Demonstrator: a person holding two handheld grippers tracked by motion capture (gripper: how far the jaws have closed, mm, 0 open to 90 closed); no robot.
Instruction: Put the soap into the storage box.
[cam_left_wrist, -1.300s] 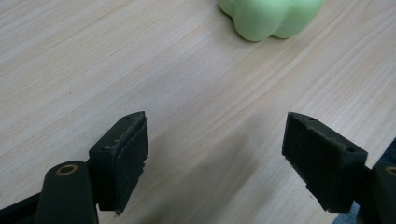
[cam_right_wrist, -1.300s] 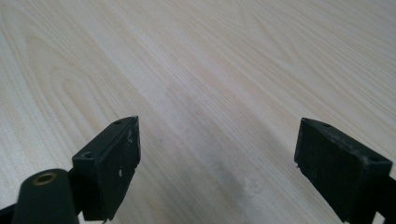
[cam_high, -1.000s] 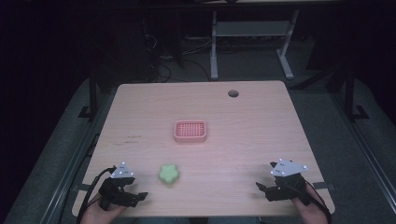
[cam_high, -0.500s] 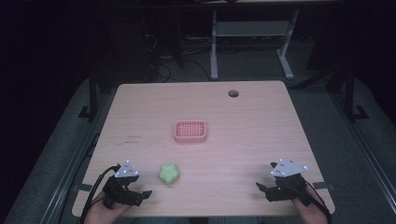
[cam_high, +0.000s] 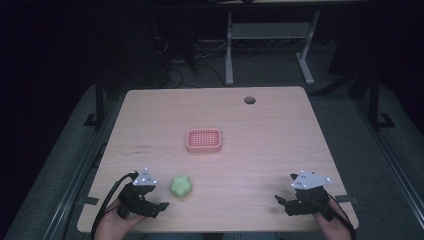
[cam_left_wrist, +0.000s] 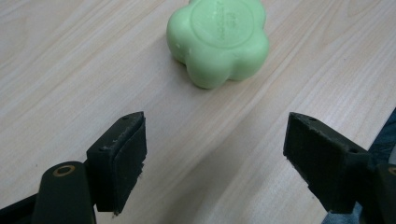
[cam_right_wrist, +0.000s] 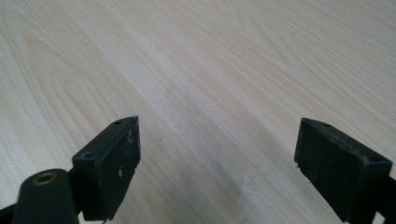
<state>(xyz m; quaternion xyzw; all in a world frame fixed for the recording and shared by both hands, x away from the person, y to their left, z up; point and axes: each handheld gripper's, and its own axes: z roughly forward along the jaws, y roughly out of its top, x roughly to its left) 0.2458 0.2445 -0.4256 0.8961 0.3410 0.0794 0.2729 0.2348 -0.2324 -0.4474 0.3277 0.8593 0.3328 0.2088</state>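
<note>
A pale green flower-shaped soap lies on the wooden table near its front left. My left gripper stands open just left of and in front of it; in the left gripper view the soap lies a short way ahead of the spread jaws, untouched. A pink ribbed soap dish sits at the table's middle, with nothing in it. At the front right my right gripper is open over bare wood, and nothing lies between its jaws.
A round cable hole marks the table's far right. Behind the table stands a white metal frame on the dark floor. The table's front edge runs close to both hands.
My left gripper has shifted slightly right, closer to the green soap. The right gripper, the soap and the dish have not moved.
</note>
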